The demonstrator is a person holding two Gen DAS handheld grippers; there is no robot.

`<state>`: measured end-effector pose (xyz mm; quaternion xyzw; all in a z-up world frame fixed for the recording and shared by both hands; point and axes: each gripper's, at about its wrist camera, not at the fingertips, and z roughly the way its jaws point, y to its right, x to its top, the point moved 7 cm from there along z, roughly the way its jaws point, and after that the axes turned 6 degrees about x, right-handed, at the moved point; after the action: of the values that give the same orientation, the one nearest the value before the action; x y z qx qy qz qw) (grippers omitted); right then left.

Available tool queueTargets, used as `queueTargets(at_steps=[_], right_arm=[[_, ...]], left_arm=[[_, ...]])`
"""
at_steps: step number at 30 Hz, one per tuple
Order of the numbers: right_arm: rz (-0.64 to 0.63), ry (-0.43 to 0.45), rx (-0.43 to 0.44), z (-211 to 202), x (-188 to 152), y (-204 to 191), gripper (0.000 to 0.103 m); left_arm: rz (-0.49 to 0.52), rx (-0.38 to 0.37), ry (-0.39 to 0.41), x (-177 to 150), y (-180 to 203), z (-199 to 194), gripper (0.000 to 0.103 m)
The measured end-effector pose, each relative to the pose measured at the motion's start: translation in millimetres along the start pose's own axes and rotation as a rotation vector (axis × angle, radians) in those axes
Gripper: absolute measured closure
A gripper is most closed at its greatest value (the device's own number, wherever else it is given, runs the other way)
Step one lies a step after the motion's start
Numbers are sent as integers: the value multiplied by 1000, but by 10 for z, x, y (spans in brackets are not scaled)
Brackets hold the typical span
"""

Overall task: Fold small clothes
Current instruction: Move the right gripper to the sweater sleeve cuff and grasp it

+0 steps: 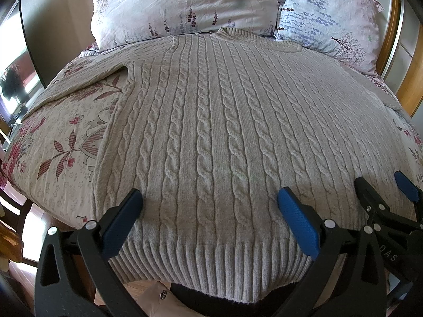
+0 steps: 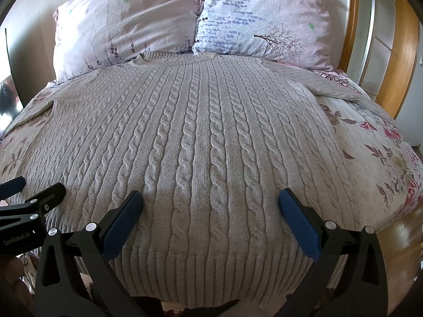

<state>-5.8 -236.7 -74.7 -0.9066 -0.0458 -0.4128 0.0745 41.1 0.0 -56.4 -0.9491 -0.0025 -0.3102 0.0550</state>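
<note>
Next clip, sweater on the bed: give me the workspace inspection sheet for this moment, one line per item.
Surface: bed with a floral bedspread, mostly covered by the garment.
Job's things: grey cable-knit sweater spread flat, unfolded, collar toward the pillows, ribbed hem at the near edge, sleeves out to both sides.
Clutter: nothing seen on the bedspread besides two pillows at the head.
Grippers: left gripper and right gripper both open, above the hem end; contact with the knit cannot be told.
Cables: nothing seen.
Surroundings: wooden headboard at right, wood floor beside the bed.
</note>
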Motion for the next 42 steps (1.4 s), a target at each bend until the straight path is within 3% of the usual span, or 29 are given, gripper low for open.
queueTargets(at_steps=[17,27,32,36,39,42], right_arm=[[-24,-4,14,33,0,-23,1],[-126,3,172,43,99,77,1],[28,64,158,-62,516,653,1],[294,117,142,-101,910,1545,2],[502,133,137,-34,1100,2188,21],[718,138,116,63,1118,2831,30]], left_arm=[[11,2,3,12,2,-4,2],[51,36,15,230,61,80,2],[84,36,18,398,107,126,2],[80,-6,17,560,120,191,2],[67,-49,37,689,127,216,2],[46,-112,88,843,129,187,2]])
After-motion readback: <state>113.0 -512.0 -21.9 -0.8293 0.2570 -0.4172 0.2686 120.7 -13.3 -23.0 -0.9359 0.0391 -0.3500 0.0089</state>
